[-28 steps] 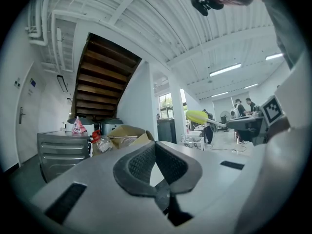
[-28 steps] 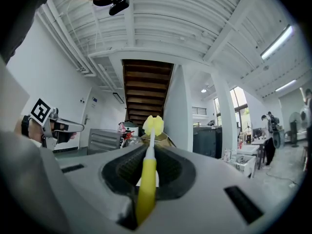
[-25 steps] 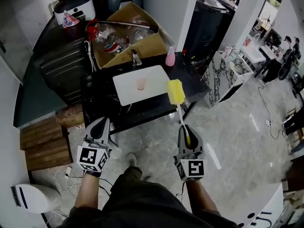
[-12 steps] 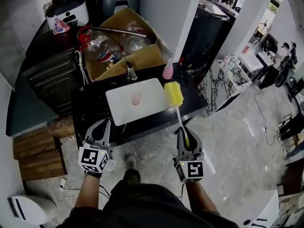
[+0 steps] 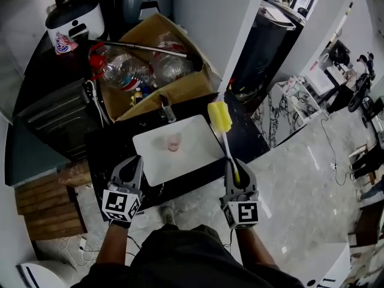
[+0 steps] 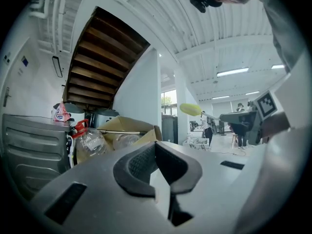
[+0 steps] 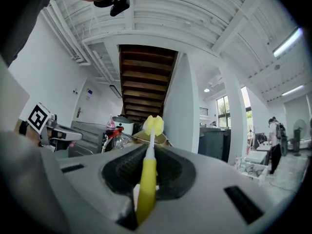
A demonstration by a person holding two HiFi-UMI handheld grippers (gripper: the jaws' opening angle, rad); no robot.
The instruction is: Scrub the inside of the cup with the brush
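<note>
Head view: my left gripper [image 5: 133, 162] and right gripper [image 5: 231, 164] are held side by side at the near edge of a black counter [image 5: 247, 134], well apart from each other. My left fingers [image 6: 136, 165] are clenched together with nothing between them. My right fingers are grasping the yellow handle of the brush [image 5: 226, 141], whose white stem runs away from me to a yellow sponge head hanging over the right edge of a white tray [image 5: 195, 147]; I cannot tell whether that is a flat tray or a shallow basin. The cup [image 5: 174, 141], small and pink, stands upright in the middle of the tray, apart from the brush and from both grippers; what it holds, if anything, is too small to make out. On the far side of the counter an open cardboard box [image 5: 183, 62] holds several clear plastic bottles [image 5: 120, 71], one of them with a red top.
</note>
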